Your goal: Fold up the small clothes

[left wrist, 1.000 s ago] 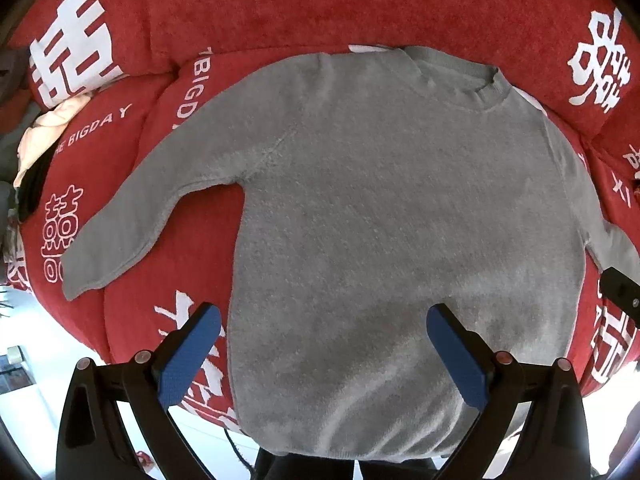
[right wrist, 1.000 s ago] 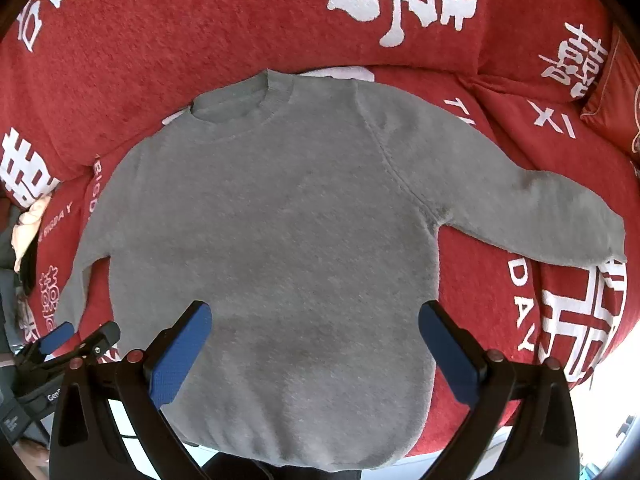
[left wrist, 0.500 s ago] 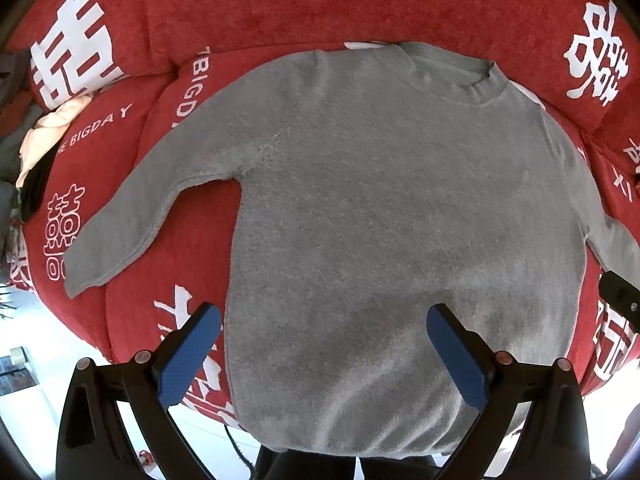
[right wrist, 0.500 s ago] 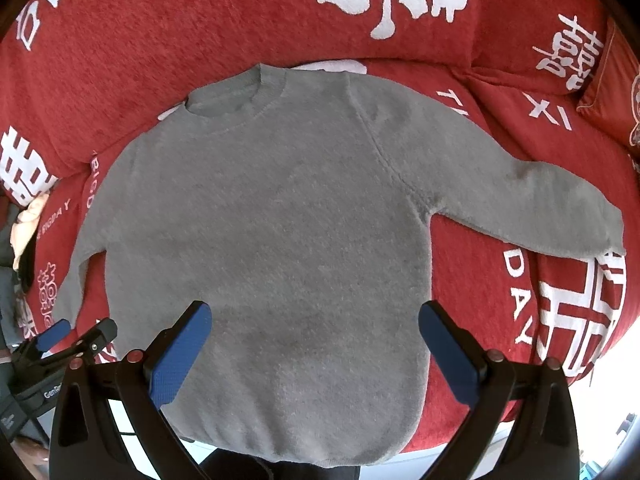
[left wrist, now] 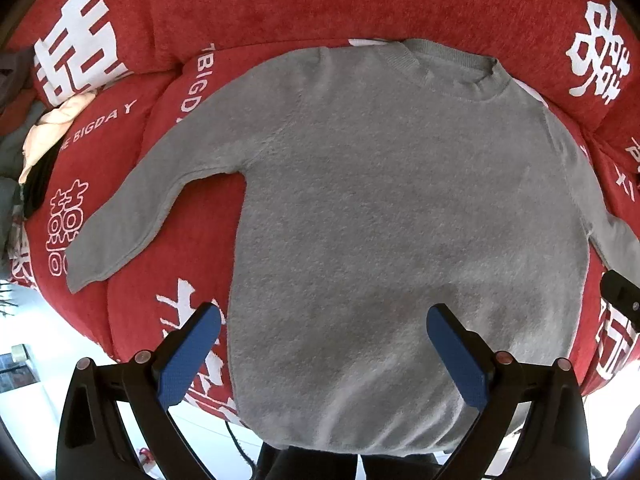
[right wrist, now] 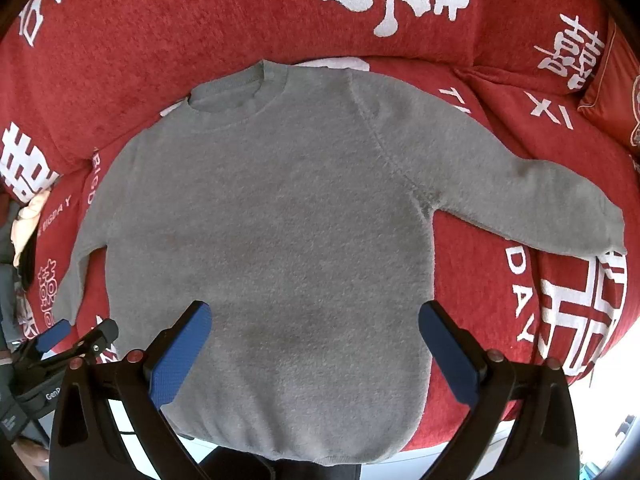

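Observation:
A small grey knit sweater [left wrist: 392, 208] lies flat on a red sofa seat, neck away from me, both sleeves spread outward. It also shows in the right wrist view [right wrist: 280, 232]. My left gripper [left wrist: 324, 320] is open and empty, hovering above the sweater's lower left part. My right gripper [right wrist: 316, 316] is open and empty above the lower hem area. The left gripper also shows at the left edge of the right wrist view [right wrist: 68, 340]. The left sleeve [left wrist: 132, 216] and right sleeve [right wrist: 532, 208] lie straight on the seat.
The red sofa [left wrist: 280, 8] has white printed characters and a back cushion behind the sweater. A pile of other clothes [left wrist: 44, 136] lies at the far left. The seat's front edge [left wrist: 132, 364] is just under the grippers, with a light floor below.
Both grippers have drifted slightly; the sweater sits a little lower and closer in both views. The jaws stay open and the sweater has not moved.

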A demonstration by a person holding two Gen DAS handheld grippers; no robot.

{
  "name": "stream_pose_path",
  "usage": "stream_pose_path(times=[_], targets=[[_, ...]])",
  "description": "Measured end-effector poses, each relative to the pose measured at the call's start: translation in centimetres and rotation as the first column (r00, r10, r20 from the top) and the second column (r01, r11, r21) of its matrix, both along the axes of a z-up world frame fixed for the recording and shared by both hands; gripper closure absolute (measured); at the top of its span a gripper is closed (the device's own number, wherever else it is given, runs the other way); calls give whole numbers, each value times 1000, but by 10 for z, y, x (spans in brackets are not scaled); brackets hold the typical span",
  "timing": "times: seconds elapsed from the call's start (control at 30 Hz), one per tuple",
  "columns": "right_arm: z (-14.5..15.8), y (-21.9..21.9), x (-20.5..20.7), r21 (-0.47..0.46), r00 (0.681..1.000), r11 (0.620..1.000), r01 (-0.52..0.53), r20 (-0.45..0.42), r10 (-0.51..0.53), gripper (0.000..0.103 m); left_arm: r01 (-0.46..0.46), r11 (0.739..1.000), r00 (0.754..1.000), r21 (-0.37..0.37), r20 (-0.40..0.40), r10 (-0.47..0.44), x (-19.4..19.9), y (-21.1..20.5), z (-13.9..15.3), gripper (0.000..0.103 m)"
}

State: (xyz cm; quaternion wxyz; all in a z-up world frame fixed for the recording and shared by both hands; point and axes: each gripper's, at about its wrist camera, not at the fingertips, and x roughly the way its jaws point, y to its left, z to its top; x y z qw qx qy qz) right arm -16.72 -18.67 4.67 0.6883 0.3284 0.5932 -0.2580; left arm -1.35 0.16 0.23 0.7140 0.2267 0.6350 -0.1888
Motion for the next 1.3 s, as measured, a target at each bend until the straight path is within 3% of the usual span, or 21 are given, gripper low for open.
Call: stream_pose_path(times=[0.3,0.5,0.73,1.3], targets=[[-2,3,2,3,1000,1000,-7,-2,7,0,4,1000,1000,1,-23,-4,1,-1,0,0],[-3,6,4,-1,1000,1000,-14,-6,14,0,29,1000,999,7,16,-29,-1,-1,1,0],[-5,8,6,-4,1000,1000,-21,-18,21,0,35,999,999,-18,6,-35,-2,0,0,0],[-13,33,26,-5,997,998,-61,-45,60,0,7,1000,997,-25,-71,-8,16,29,-12,0]])
